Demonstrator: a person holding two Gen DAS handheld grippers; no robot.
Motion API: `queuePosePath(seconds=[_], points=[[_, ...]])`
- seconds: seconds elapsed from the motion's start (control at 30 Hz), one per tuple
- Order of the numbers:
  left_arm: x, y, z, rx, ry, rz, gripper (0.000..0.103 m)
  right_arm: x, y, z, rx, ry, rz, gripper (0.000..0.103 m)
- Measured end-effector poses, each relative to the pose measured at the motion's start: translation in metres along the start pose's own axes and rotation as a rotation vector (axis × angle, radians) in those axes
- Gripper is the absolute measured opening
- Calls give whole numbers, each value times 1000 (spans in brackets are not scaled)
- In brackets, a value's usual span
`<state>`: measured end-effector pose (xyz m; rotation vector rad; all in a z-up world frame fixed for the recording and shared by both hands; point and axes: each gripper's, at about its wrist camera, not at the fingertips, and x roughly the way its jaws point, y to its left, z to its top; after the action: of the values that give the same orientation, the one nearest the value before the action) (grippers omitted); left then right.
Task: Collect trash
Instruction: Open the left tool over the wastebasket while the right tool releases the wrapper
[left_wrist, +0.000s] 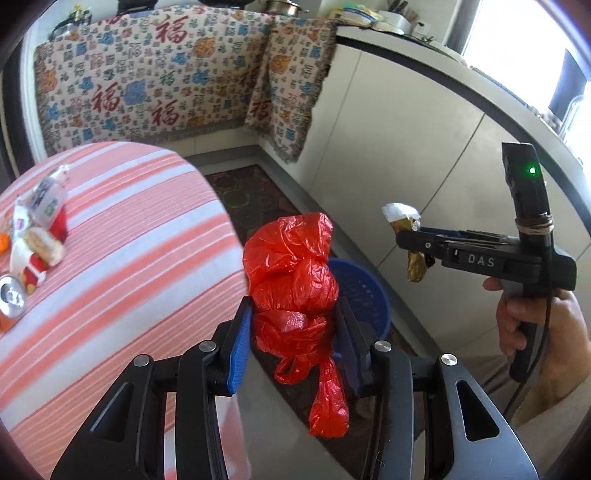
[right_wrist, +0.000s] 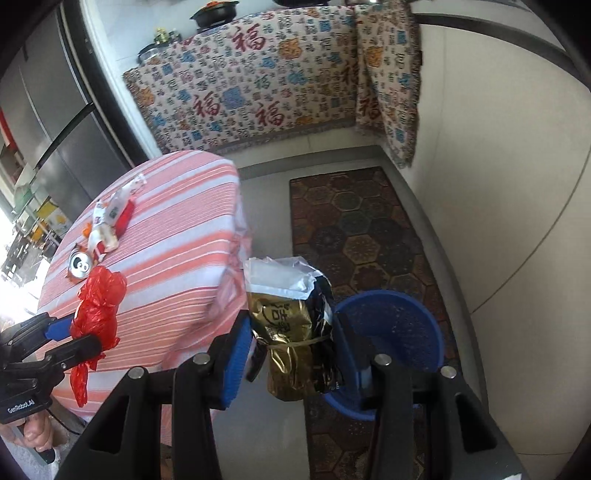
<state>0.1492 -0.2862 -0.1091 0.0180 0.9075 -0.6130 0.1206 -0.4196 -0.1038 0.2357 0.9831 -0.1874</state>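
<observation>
Your left hand-held gripper (left_wrist: 293, 325) clamps a red plastic bag (left_wrist: 291, 273), the right hand-held gripper (right_wrist: 290, 354) a gold foil packet (right_wrist: 291, 332); release off-centre and either misses the blue basket (right_wrist: 399, 325).

Both wrist views look down, sharing the blue basket (left_wrist: 364, 295).

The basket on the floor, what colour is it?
Blue. The basket shows best in the right wrist view.

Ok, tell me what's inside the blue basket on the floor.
The blue basket shows only bare perforated wall and floor where visible. The gold packet and the right gripper cover its near left part, so that stays unknown.
</observation>
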Motion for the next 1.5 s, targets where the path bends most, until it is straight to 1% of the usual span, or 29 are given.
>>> queuePosePath(seconds=[0.17,0.3,0.4,0.57,0.67,0.97,1.17,1.23,1.27,1.3,1.33,1.37,1.5], points=[[39,-39,17,24,27,-63,43,7,-54,-2,86,-16,-60,45],[65,-59,27,38,32,-80,44,16,-89,-5,141,-30,-92,45],[86,-69,33,40,42,-82,44,25,-107,-9,174,-34,-92,45],[108,-82,33,51,58,-94,44,35,-126,-14,220,-27,-69,45],[119,-86,32,61,71,-89,44,40,-137,-14,243,-22,-54,45],[148,-92,34,65,101,-77,44,43,-154,-14,314,-29,-46,47],[165,-100,34,105,114,-82,45,46,-160,-10,347,-36,-32,47],[169,-101,33,114,113,-80,50,46,-163,-9,360,-42,-32,49],[171,-102,33,118,112,-87,57,47,-165,-9,369,-45,-30,50],[173,-103,33,122,111,-90,66,47,-167,-9,376,-47,-27,51],[174,-104,34,126,106,-86,71,48,-167,-9,383,-48,-23,57],[175,-105,34,129,95,-81,77,48,-169,-9,389,-51,-21,60],[171,-104,37,122,78,-84,79,45,-171,-8,397,-64,-23,60]])
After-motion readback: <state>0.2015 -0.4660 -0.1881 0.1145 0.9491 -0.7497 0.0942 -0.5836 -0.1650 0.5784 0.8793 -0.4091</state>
